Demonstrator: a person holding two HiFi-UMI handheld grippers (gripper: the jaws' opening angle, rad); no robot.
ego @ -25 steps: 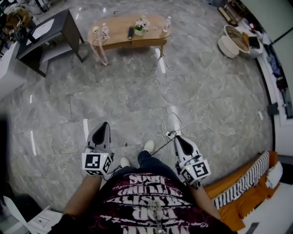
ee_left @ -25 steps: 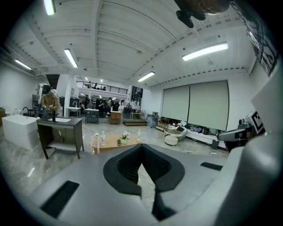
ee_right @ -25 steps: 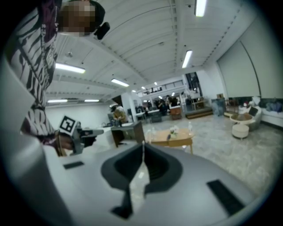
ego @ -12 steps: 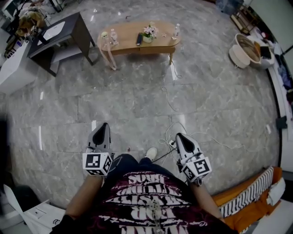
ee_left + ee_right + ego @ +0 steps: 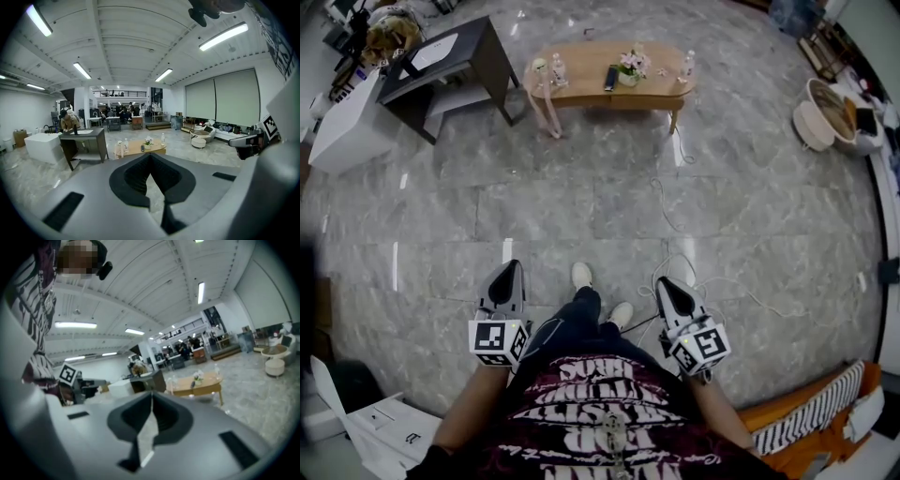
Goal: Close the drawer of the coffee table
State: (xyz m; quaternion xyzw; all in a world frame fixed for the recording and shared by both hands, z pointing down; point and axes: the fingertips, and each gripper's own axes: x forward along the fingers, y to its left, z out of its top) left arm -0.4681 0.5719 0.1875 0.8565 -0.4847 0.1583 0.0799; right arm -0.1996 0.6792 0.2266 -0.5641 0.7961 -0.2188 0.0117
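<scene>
Coffee table (image 5: pixel 605 92) of light wood, with an oval top, stands at the far side of the grey marble floor (image 5: pixel 581 206), well apart from both grippers and just beside a dark side table (image 5: pixel 455 58). On its top are potted flowers (image 5: pixel 630 67), a few small bottles (image 5: pixel 687 64) and a dark flat object. From here the table is too small to pick out its drawer, so whether the drawer sits in or out cannot be told; the right gripper view is also soft with blur. White cables (image 5: pixel 675 267) trail over the floor toward the person's feet. The left gripper (image 5: pixel 511 269) and the right gripper (image 5: pixel 662 283) are held low in front of the body, each with its jaws pressed together on nothing, touching no object.
</scene>
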